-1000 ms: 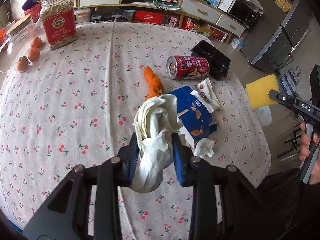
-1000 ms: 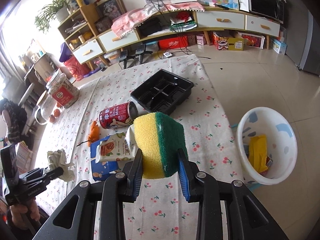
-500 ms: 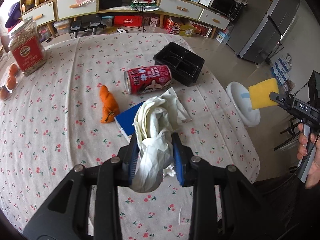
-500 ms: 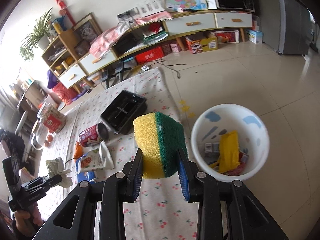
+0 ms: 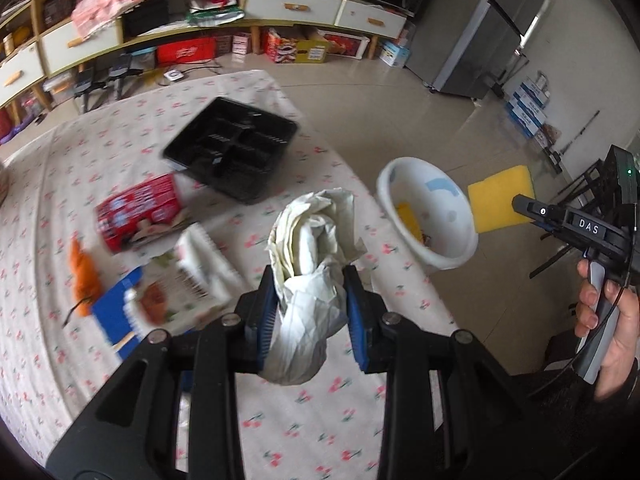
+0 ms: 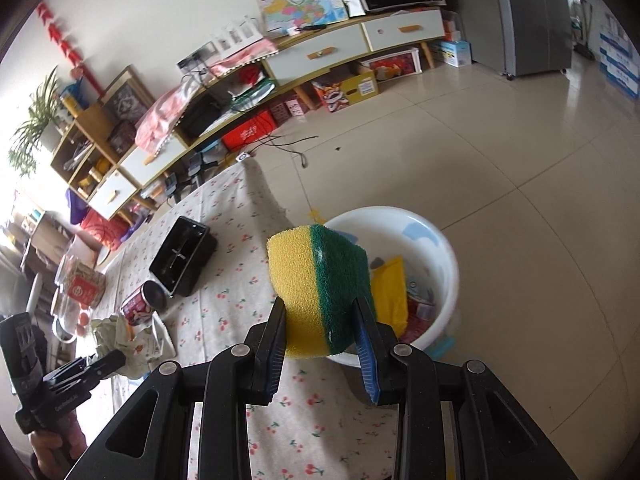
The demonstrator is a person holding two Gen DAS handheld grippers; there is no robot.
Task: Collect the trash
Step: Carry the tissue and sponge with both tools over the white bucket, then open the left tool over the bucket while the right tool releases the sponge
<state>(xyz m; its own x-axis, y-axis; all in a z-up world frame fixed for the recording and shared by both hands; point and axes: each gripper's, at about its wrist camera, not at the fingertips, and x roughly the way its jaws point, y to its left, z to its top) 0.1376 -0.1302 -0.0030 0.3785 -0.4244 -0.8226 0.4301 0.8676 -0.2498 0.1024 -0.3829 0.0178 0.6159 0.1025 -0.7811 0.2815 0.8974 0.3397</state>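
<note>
The left tongs are clamped on a crumpled wad of white paper held above the cherry-print tabletop, and the right tongs are clamped on a yellow-and-green scouring sponge at the near rim of a white plastic basin standing on the floor just off the tabletop's edge. Inside the basin lie a yellow cloth-like piece and some red-printed wrappers. On the tabletop, a black compartment tray looks empty, with a red drink can on its side close by and an orange scrap, a blue carton and a torn snack packet nearer the left tongs.
</note>
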